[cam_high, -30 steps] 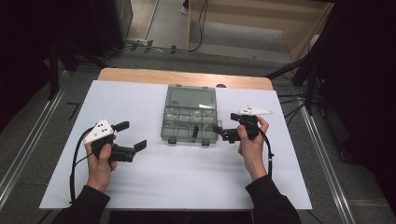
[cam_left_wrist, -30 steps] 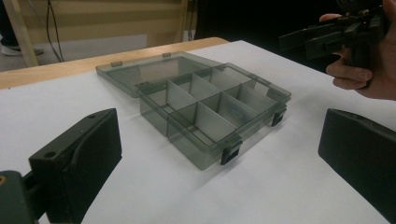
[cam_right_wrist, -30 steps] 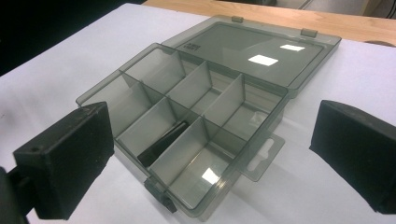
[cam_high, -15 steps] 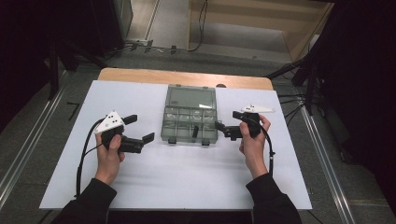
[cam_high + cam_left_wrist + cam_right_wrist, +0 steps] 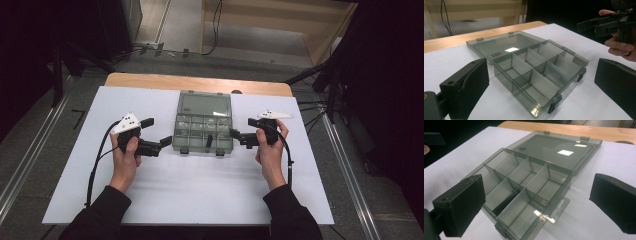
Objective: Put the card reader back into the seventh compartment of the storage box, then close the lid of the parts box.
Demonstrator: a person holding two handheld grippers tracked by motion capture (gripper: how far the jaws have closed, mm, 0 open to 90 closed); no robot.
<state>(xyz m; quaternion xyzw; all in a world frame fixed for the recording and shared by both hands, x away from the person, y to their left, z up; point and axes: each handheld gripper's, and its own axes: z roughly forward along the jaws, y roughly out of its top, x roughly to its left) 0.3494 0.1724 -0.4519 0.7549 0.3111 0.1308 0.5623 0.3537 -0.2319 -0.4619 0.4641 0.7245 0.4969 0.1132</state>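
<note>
- The clear plastic box (image 5: 204,129) lies open in the middle of the white sheet (image 5: 165,200) on the table, lid folded flat away from the person and the divided tray towards them.
- The box sits in the same place as a second ago and half a second ago; it has not shifted.
- A small dark piece (image 5: 209,141) lies in one of the near compartments, towards the right side in the high view; in the right gripper view it shows as a black strip (image 5: 505,203) leaning along a divider.
- The left gripper (image 5: 156,134) has travelled rightwards: a second ago it was well out to the left of the box, half a second ago nearer, and now its near jaw tip is just beside the box's left wall, though I cannot tell whether it touches.
- Its jaws stand wide apart with nothing between them; in the left gripper view the box's near corner (image 5: 541,110) lies in the gap ahead of them.
- The right gripper (image 5: 235,134) has barely moved over the same second and sits just beside the box's right wall.
- Its jaws are also spread, holding nothing, and in the right gripper view the tray (image 5: 524,192) lies between and beyond them.
- Each gripper is held in one hand, forearms in dark sleeves.
</note>
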